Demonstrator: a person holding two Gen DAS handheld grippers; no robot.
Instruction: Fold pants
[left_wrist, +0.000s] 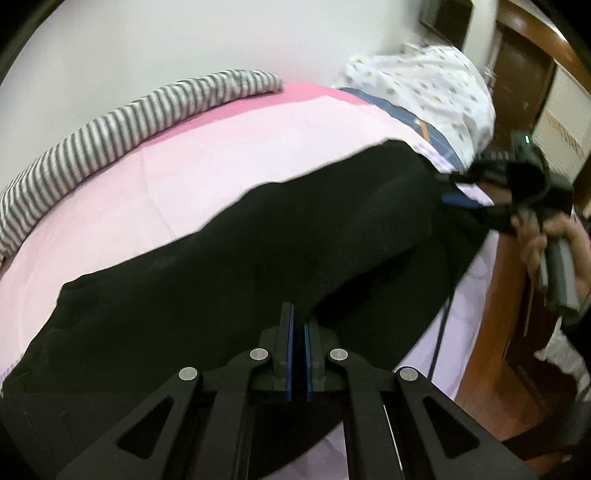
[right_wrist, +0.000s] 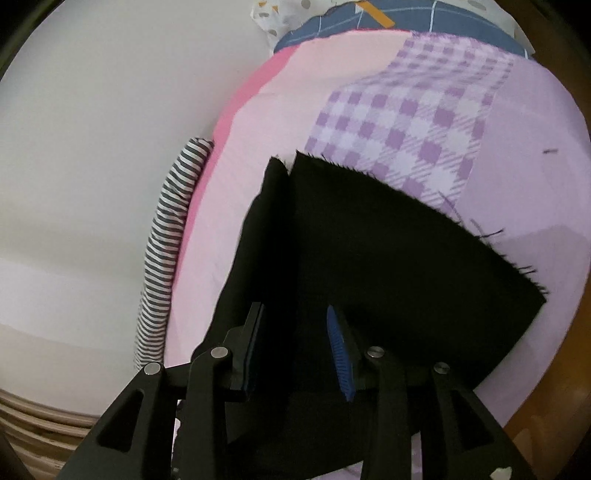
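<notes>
Pink bed sheet (left_wrist: 192, 177) carries your black pants (left_wrist: 258, 251); left tongs (left_wrist: 298, 325) pinched together, right tongs (right_wrist: 295, 314) parted (frayed hem (right_wrist: 406, 199) shows only rightward).

A home bedroom is shown: a bed (left_wrist: 229, 147) is covered with a pink patchwork sheet, a striped bolster (left_wrist: 110, 133) is laid along the white wall, printed bedding (left_wrist: 436, 85) is piled at one end, and dark wooden furniture (left_wrist: 524, 55) stands beside.
</notes>
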